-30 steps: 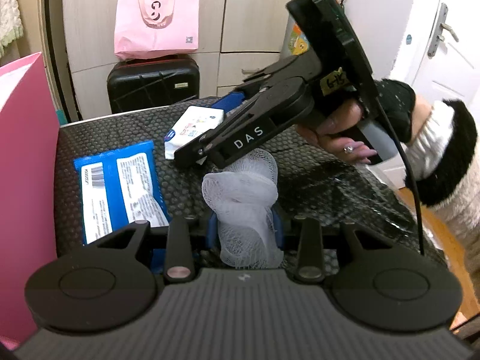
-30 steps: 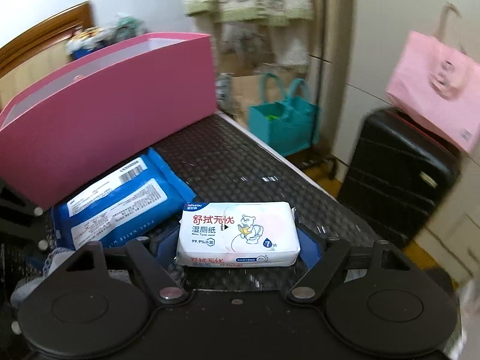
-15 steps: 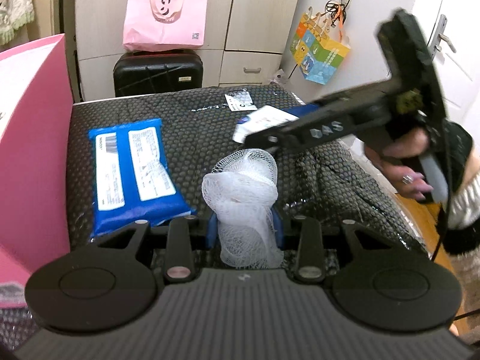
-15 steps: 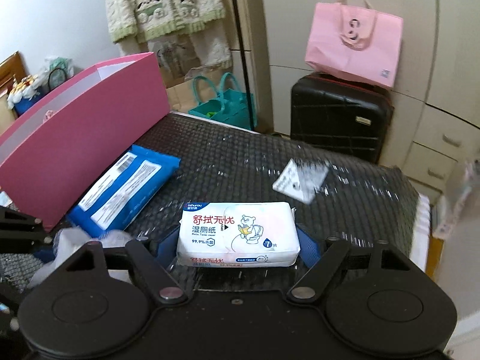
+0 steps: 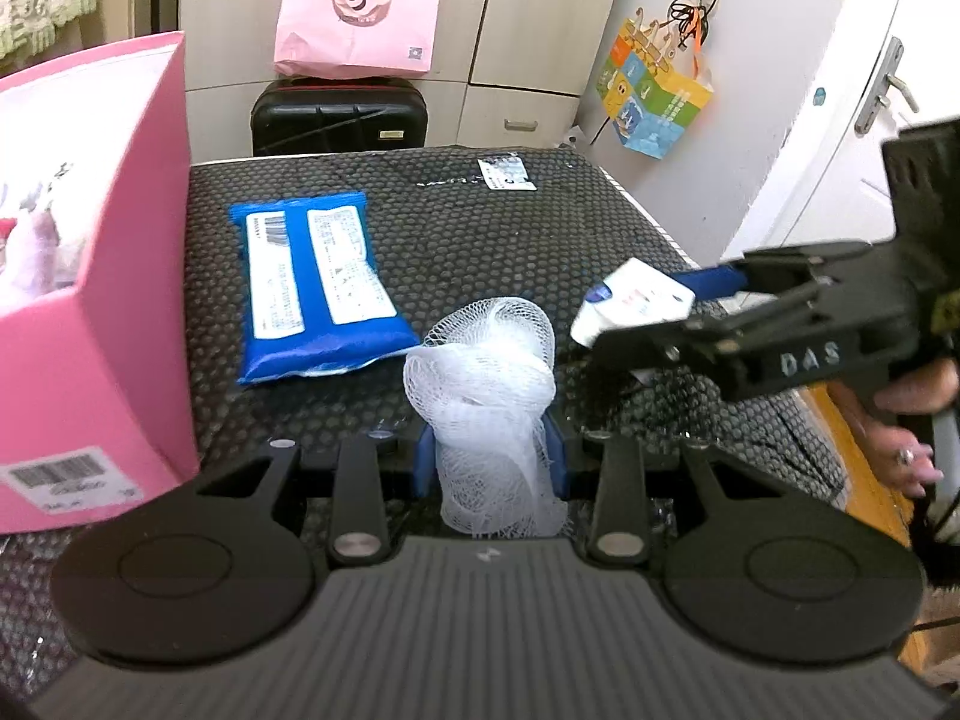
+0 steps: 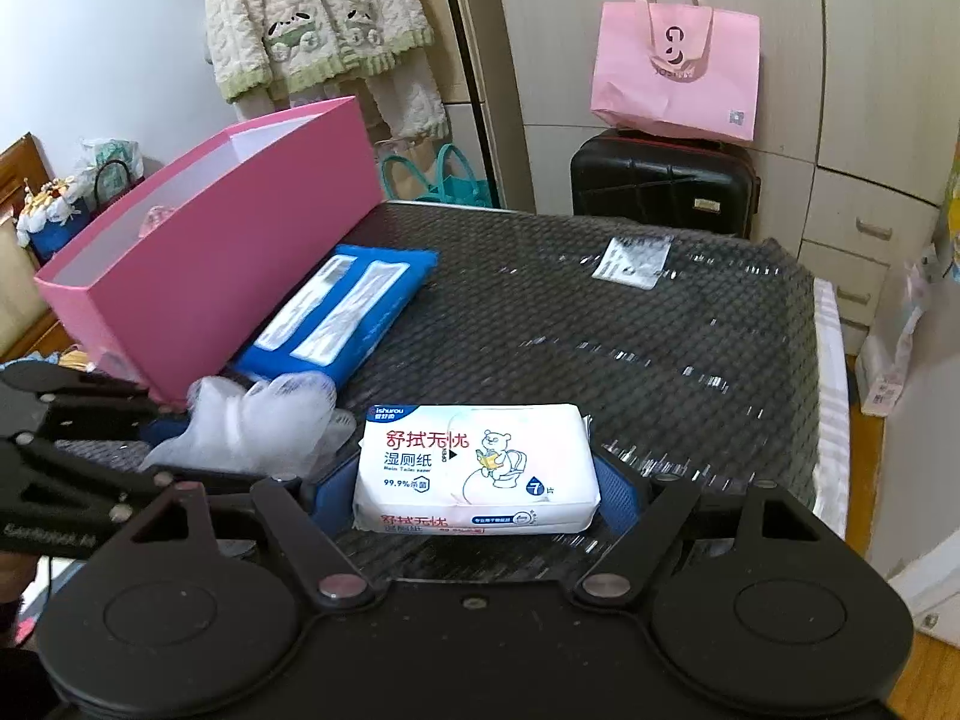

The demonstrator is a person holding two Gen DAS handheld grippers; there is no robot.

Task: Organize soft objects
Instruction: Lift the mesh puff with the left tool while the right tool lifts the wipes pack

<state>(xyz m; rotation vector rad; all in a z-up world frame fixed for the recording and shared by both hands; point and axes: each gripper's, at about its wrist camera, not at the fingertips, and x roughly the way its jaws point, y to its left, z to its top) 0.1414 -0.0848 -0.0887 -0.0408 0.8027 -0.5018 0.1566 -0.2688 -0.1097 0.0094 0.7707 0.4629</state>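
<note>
Left gripper (image 5: 489,462) is clamping a white mesh puff (image 5: 486,384) above the desk (image 5: 540,240), right gripper (image 6: 477,480) is holding a wipes pack (image 6: 474,468) crosswise, blue pack (image 5: 318,282) lying beside the pink box (image 5: 120,312).

Black suitcase (image 6: 663,183) against pale cabinets (image 6: 864,120), pink tote bag (image 6: 675,69) on top. Cream knitted garment (image 6: 312,24) hanging at left; teal bag (image 6: 447,183) below. Colourful paper bag (image 5: 657,99) hung beside white door (image 5: 870,90). Label (image 6: 630,261), possibly paper, on table surface.
</note>
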